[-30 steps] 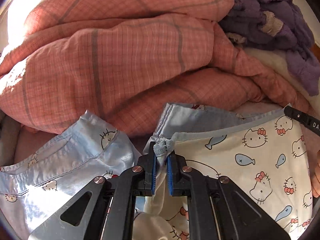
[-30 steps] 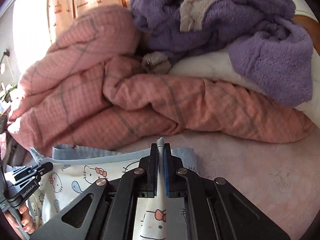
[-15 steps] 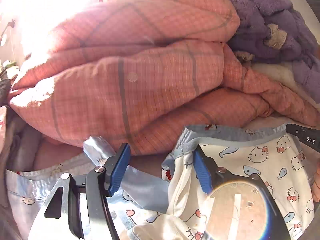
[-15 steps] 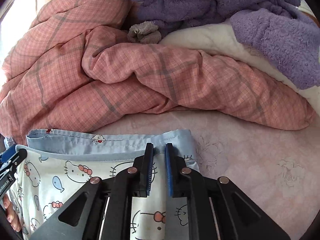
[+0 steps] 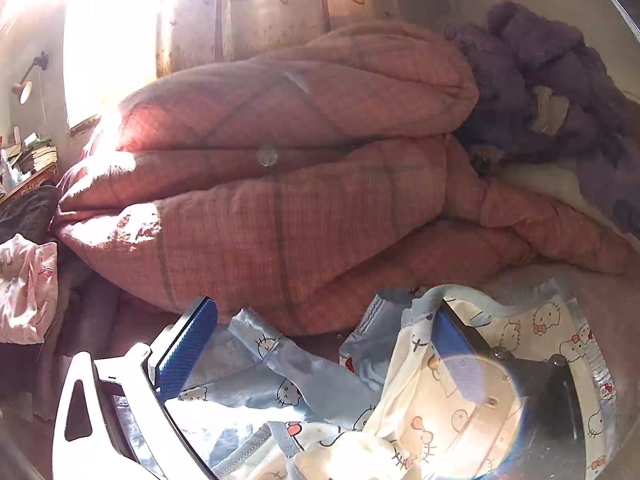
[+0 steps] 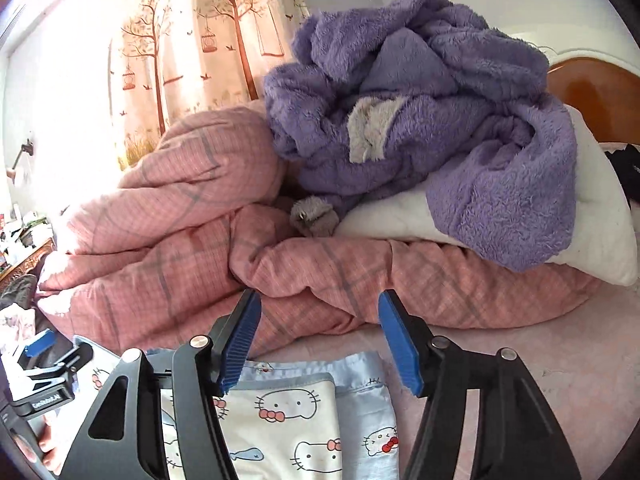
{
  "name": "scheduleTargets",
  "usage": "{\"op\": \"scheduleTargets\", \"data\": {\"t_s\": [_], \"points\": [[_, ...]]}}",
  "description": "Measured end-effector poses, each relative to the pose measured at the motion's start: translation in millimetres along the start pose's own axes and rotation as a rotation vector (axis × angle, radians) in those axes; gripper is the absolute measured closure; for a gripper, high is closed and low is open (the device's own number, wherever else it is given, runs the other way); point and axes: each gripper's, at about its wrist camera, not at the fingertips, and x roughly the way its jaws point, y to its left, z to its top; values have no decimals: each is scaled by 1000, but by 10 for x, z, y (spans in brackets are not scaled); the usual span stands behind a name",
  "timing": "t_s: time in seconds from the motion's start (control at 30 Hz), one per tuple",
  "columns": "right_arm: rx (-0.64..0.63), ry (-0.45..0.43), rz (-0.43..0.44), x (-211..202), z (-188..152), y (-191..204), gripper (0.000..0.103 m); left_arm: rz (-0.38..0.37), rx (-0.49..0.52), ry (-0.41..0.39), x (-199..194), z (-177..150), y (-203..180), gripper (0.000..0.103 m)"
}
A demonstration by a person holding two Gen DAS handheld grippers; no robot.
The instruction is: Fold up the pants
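The pants (image 6: 288,404), pale blue and white with a cat and fish print, lie folded flat on the pink bed sheet (image 6: 520,364). My right gripper (image 6: 320,340) hovers above their top hem, its jaws opening with nothing pinched between the blue pads. In the left wrist view the pants (image 5: 540,328) are rumpled below my left gripper (image 5: 320,340), whose jaws are opening wide. A fold of cloth rests beside its right finger (image 5: 452,344), but neither pad presses on it. The left tool's black frame (image 6: 52,376) shows at the left edge of the right wrist view.
A bulky pink checked quilt (image 5: 300,200) is heaped just beyond the pants. Purple fleece (image 6: 420,120) lies on a white pillow (image 6: 600,232) at the back right, by a wooden headboard (image 6: 592,92). A pink garment (image 5: 24,288) sits at the far left.
Both grippers were shut on the pants' hem and have let it go, spreading their jaws. Both have lifted and tilted up, and the pants now rest on the bed.
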Motion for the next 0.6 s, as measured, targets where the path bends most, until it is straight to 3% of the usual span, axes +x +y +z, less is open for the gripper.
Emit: {"op": "scheduleTargets", "data": {"t_s": [0.13,0.2,0.3,0.43,0.6], "points": [[-13,26,8,104,8,70,38,-66,-51,219,358,-92,47,1],[-23,49,0,170,-20,99,38,-129,-100,241,349,-81,94,1],[-33,58,-7,228,-46,132,38,-68,-103,177,154,-11,127,1],[-30,37,11,171,-43,145,38,21,-74,12,-298,110,168,1],[-32,-29,39,-72,57,206,38,58,-92,-204,-1188,264,237,1]]}}
